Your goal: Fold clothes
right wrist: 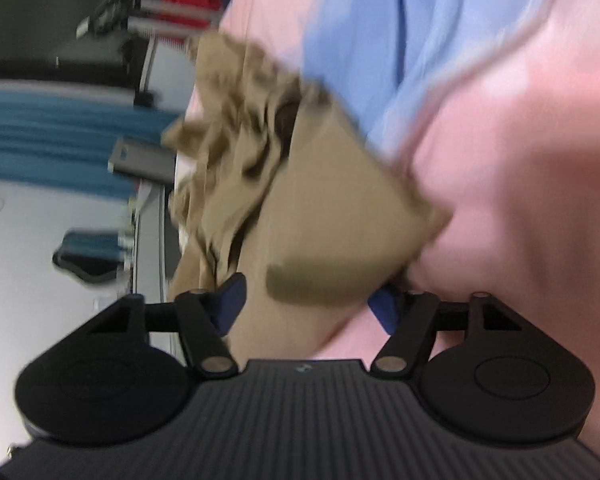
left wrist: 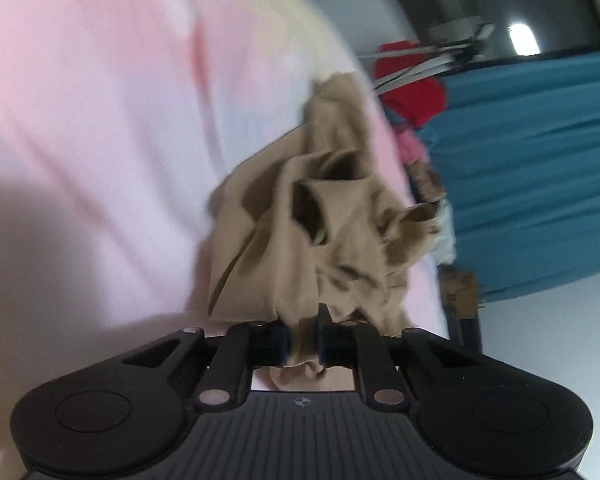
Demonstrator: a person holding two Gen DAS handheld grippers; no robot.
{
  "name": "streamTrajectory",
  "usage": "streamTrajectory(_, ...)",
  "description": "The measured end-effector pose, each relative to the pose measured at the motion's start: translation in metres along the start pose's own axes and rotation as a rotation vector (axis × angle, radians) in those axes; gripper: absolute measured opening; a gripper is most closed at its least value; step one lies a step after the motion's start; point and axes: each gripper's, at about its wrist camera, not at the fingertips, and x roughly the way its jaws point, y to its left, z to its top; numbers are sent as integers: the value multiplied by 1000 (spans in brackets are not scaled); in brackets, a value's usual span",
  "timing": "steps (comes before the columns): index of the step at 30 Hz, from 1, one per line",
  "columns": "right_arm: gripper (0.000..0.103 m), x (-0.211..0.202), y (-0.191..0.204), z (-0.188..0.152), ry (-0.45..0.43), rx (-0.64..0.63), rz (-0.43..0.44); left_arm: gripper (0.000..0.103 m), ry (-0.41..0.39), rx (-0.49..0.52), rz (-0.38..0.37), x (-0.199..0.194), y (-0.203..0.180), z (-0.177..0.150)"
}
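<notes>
My left tongs (left wrist: 303, 340) pinch the crumpled tan garment (left wrist: 320, 216) tight over the pink sheet (left wrist: 100, 120). My right tongs (right wrist: 306, 304) gape wide around it, unclamped. No readable writing anywhere.

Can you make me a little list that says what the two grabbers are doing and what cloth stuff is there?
left gripper: shut, pinching the tan garment
right gripper: open, tan garment lying between its fingers
garment state: crumpled, not folded
underneath: pink sheet
also on sheet: light blue patch
background: teal curtain, red cloth
picture: blurry
</notes>
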Motion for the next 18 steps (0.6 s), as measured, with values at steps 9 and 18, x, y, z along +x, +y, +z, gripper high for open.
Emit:
streamTrajectory(9, 11, -28, 20, 0, -108, -131, 89, 9, -90, 82, -135, -33, -22, -3)
streamTrajectory(18, 10, -104, 56, -18, -173, -251, 180, 9, -105, 113, -161, -102, -47, -32)
